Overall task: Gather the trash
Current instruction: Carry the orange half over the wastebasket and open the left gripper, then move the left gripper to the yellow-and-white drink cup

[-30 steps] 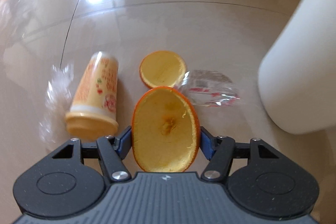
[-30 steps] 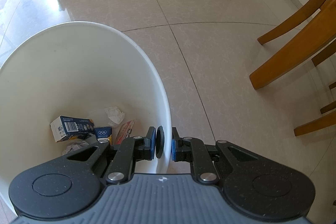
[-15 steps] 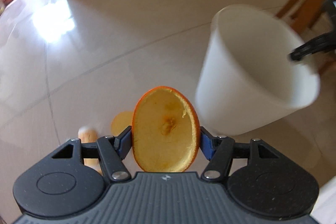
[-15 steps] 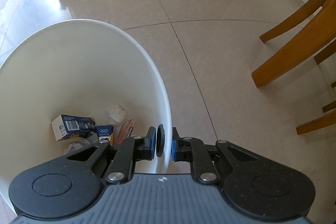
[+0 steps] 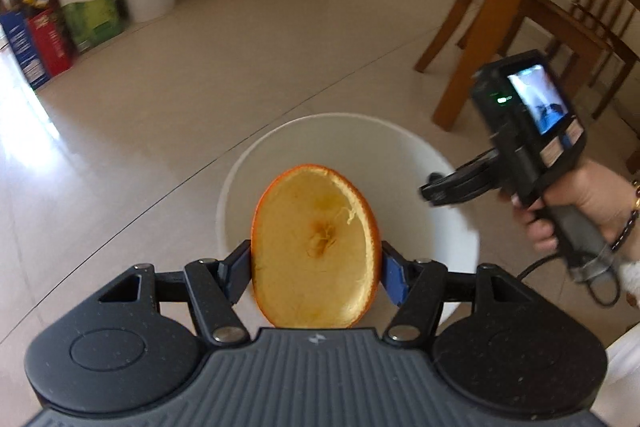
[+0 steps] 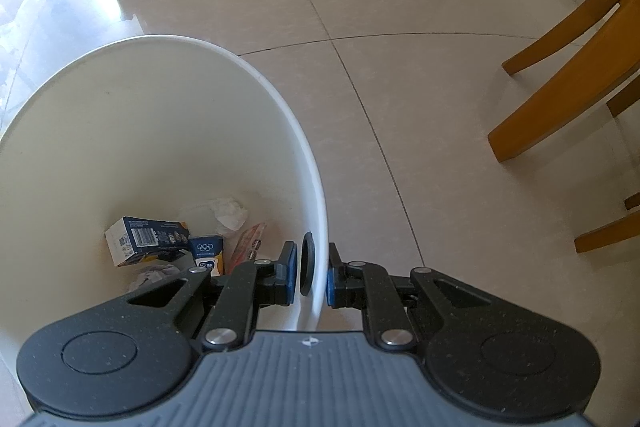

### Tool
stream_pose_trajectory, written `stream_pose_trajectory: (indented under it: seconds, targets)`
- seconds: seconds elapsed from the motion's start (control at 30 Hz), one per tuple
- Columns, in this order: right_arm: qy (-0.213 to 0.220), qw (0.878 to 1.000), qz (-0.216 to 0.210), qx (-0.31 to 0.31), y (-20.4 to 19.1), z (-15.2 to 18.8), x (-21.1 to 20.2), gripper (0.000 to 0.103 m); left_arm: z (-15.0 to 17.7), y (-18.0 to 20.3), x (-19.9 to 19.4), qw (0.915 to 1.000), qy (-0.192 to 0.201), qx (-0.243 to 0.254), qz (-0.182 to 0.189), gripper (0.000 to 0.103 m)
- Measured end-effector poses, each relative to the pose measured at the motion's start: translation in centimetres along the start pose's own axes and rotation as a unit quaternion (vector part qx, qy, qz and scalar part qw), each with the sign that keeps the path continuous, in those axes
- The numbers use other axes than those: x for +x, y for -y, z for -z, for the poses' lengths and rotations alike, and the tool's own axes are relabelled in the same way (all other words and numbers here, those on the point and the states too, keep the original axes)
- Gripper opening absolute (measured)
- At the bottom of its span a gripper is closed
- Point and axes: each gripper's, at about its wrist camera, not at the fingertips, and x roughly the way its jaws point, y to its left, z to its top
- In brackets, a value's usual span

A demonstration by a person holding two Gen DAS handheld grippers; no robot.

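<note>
Now the left gripper point(image 5: 316, 267) pinches a hollowed orange peel half point(image 5: 314, 251) between its blue pads, held in the air over the open mouth of the white bin point(image 5: 436, 163). Right gripper point(image 6: 311, 273) has its jaws clamped on the bin's rim. Inside the bin lie a blue carton point(image 6: 144, 239), crumpled tissue point(image 6: 230, 213) and a small drink box point(image 6: 208, 253).

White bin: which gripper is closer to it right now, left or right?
Right. The right gripper is clamped on the white bin at its rim, one pad inside, one outside. The left gripper holds the orange peel in front of the bin's opening, not touching it.
</note>
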Motion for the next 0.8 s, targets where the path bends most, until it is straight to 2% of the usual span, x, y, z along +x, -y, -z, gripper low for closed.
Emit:
stream_pose_trajectory:
  seconds: [0.03,0.17,0.4,0.67,0.8]
  targets:
    - [0.0,1.0,-0.001,0.0,0.0,0.0,0.0,0.016,-0.3,0.6,0.4,1.0,-0.001,0.008,0.004,0.067]
    - [0.001,1.0,-0.003,-0.002,0.0,0.1,0.0,0.016,-0.7,1.7,1.0,0.9999,0.005,0.01,0.006,0.087]
    - [0.001,1.0,-0.007,0.0,0.1,0.1,0.0,0.016,-0.2,1.3,0.9,0.9999,-0.005,0.012,-0.01,0.088]
    - [0.001,1.0,-0.01,0.004,0.4,0.0,-0.3,0.016,0.1,-0.4,-1.0,0.9994,-0.008,0.006,-0.034,0.088]
    - [0.002,1.0,-0.011,0.003,0.4,0.0,-0.3,0.016,0.8,-1.7,-1.7,0.999,-0.004,-0.012,-0.043,0.088]
